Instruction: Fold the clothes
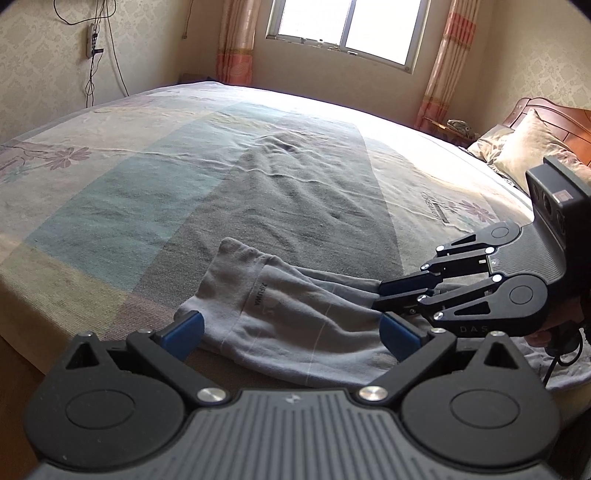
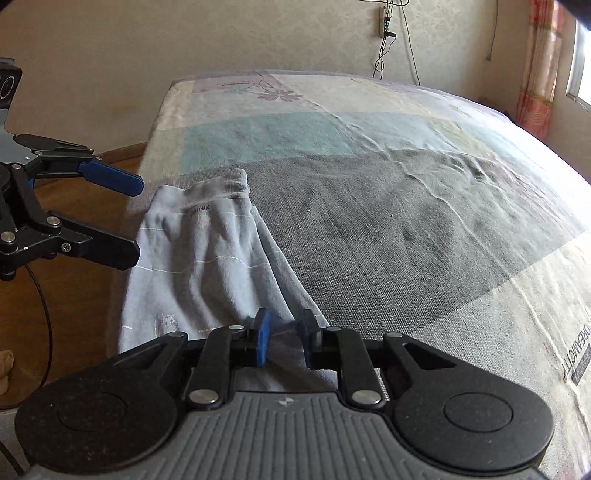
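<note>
A light grey garment [image 1: 295, 314] with thin white stripes and a small printed label lies rumpled near the bed's front edge; it also shows in the right wrist view [image 2: 207, 251]. My left gripper [image 1: 291, 334] is open just above it, with its blue pads either side of the cloth; from the right wrist view this gripper [image 2: 129, 221] hovers wide open over the garment's left edge. My right gripper [image 2: 284, 338] is shut on a bunched fold of the garment. The left wrist view shows this gripper [image 1: 378, 297] pinching the cloth's right end.
The bed [image 1: 303, 184] is covered by a patchwork sheet in grey, teal and floral panels, wrinkled in the middle. Pillows [image 1: 524, 151] and a wooden headboard [image 1: 554, 122] lie far right. Wooden floor [image 2: 74, 302] runs beside the bed. A window [image 1: 347, 26] and curtains are behind.
</note>
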